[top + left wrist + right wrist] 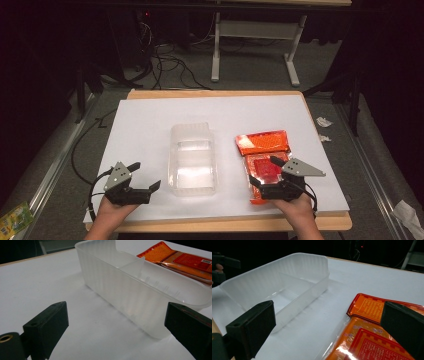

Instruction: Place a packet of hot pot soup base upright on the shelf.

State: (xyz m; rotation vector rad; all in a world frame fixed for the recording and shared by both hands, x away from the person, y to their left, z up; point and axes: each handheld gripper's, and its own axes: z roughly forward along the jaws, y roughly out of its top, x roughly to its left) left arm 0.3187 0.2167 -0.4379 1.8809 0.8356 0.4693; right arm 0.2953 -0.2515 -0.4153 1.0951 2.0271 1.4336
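A clear plastic container (pixel 192 159) with an inner divider lies in the middle of the white table top (pixel 150 125). An orange and red foil packet (pixel 262 155) lies to its right. My left gripper (pixel 145 176) rests at the table's front left, open, with nothing between its jaws; its own view looks along the container (pixel 140 290) toward the packet (pixel 185 262). My right gripper (pixel 265 172) stands open over the packet's near end, jaws apart above the packet (pixel 372 340), with the container (pixel 284 287) to its left.
The white sheet covers a wooden board (pixel 210 93) whose front edge is near the hands. Behind the table stand a metal frame's legs (pixel 216 55) and loose cables (pixel 170 65) on the floor. Scraps of paper (pixel 324 121) lie on the floor to the right.
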